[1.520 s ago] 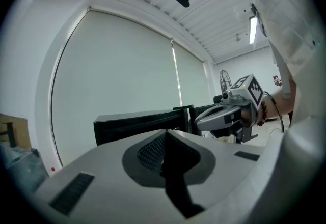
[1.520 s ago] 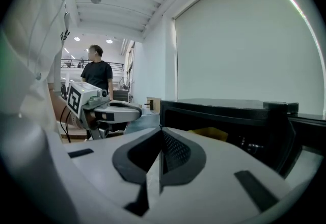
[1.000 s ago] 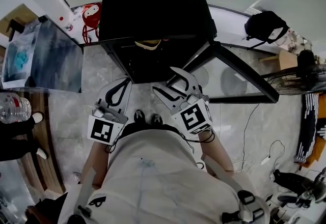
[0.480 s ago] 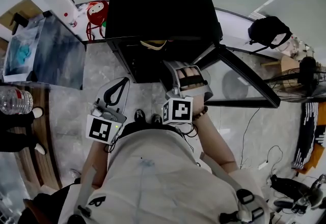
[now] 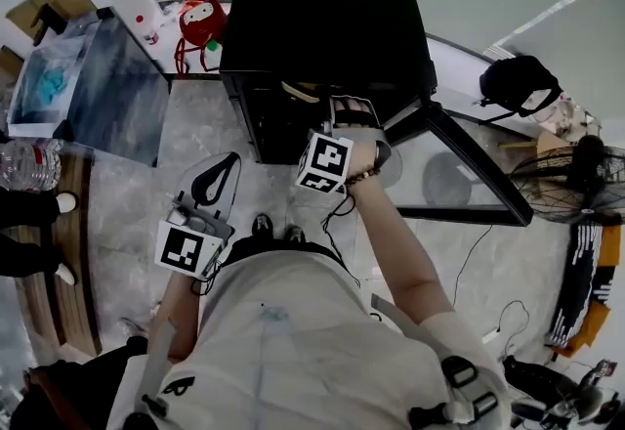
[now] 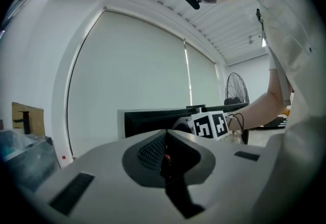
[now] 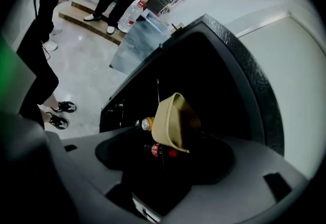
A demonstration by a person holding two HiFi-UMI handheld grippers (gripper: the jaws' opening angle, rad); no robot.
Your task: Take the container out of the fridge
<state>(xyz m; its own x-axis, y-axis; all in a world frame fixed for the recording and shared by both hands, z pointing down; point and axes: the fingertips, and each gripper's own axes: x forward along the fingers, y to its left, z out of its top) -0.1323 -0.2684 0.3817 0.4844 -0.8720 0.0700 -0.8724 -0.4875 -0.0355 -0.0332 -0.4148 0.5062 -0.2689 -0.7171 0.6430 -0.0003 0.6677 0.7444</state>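
Observation:
The black fridge (image 5: 322, 18) stands with its door swung out to the right. Inside it a tan bowl-shaped container (image 7: 173, 121) sits tilted on a shelf, and shows in the head view as the tan container (image 5: 298, 91) at the opening's top edge. Beside it lie a yellow can (image 7: 147, 124) and a red can (image 7: 162, 150). My right gripper (image 5: 347, 106) reaches into the opening; in its own view the right gripper (image 7: 163, 156) points at the container, jaws together, with nothing between them. My left gripper (image 5: 225, 162) hangs low before the fridge, shut and empty, as the left gripper (image 6: 165, 134) view confirms.
The glass fridge door (image 5: 459, 164) juts out at the right. A glass-topped cabinet (image 5: 107, 96) and a water bottle (image 5: 24, 164) stand at the left. A person's legs (image 7: 48, 55) are near the cabinet. A fan (image 5: 576, 174), a black bag (image 5: 513, 81) and floor cables are at the right.
My right gripper has risen from beside the left one and moved forward into the fridge opening. The left gripper has stayed nearly where it was.

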